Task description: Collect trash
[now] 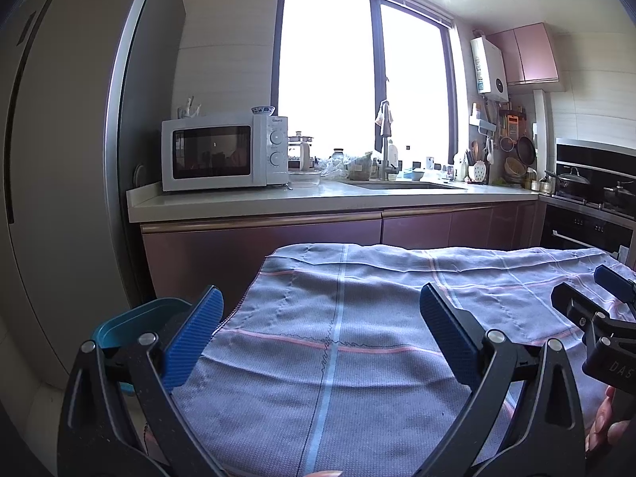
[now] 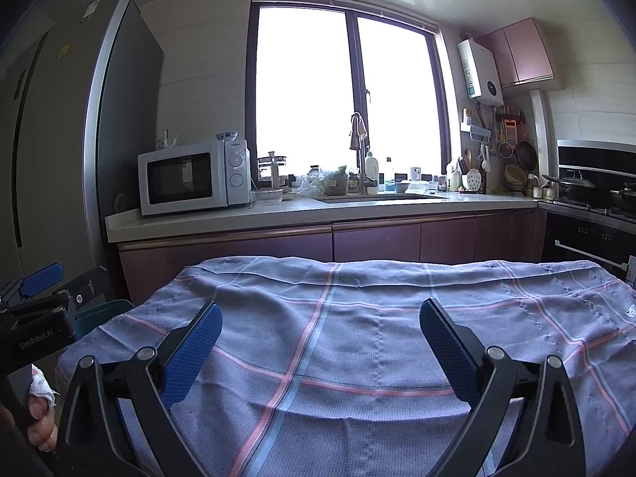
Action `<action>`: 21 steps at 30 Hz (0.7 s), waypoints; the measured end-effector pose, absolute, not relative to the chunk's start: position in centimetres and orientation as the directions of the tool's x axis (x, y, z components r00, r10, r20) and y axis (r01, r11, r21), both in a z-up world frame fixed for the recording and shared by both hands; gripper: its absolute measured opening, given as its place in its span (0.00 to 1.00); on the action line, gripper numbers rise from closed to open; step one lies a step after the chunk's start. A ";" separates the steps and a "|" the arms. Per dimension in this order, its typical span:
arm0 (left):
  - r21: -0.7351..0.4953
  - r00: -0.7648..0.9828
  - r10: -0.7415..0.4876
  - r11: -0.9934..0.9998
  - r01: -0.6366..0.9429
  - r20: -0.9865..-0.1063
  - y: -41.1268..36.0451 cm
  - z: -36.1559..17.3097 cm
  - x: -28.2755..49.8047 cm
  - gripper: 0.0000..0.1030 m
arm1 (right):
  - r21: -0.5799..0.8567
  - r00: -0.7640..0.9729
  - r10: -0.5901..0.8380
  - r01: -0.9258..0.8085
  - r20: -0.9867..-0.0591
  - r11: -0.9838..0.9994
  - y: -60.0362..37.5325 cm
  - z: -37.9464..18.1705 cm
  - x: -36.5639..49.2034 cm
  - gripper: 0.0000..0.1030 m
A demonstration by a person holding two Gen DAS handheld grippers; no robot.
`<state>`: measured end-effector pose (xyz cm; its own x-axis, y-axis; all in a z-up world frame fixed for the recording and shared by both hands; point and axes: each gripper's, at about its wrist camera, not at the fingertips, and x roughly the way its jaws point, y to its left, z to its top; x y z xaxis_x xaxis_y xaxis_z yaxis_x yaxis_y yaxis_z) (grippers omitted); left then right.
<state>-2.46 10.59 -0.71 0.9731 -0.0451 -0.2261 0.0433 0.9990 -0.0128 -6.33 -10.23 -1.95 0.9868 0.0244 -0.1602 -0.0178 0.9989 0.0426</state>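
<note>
My left gripper [image 1: 322,306] hangs open over a table covered by a blue-grey checked cloth [image 1: 357,318], with nothing between its blue pads. My right gripper [image 2: 320,318] is open too, above the same cloth [image 2: 357,338], and holds nothing. A teal bin [image 1: 131,326] stands just off the table's left edge, beside the left finger; its rim [image 2: 99,312] also shows in the right wrist view. Each gripper appears at the edge of the other's view: the right gripper [image 1: 588,284] and the left gripper [image 2: 67,278]. No piece of trash shows in either view.
Beyond the table runs a kitchen counter [image 1: 278,198] with a white microwave [image 1: 222,151], a sink and faucet [image 1: 383,147] and clutter under the window. A tall fridge [image 1: 59,159] stands left, a stove with pans [image 1: 588,187] right. A hand with a wrapped finger [image 2: 39,393] grips the left handle.
</note>
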 end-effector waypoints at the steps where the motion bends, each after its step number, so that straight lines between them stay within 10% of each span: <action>1: -0.014 0.973 -0.044 0.999 0.042 -0.226 10.6 -0.7 -2.4 0.95 | 0.043 0.987 0.025 -0.018 -0.161 0.999 -10.2 -1.9 -6.3 0.93; 21: -0.018 0.971 -0.042 0.999 0.039 -0.236 10.6 -0.6 -2.3 0.95 | 0.044 0.987 0.021 -0.014 -0.161 0.999 -10.3 -1.8 -6.1 0.93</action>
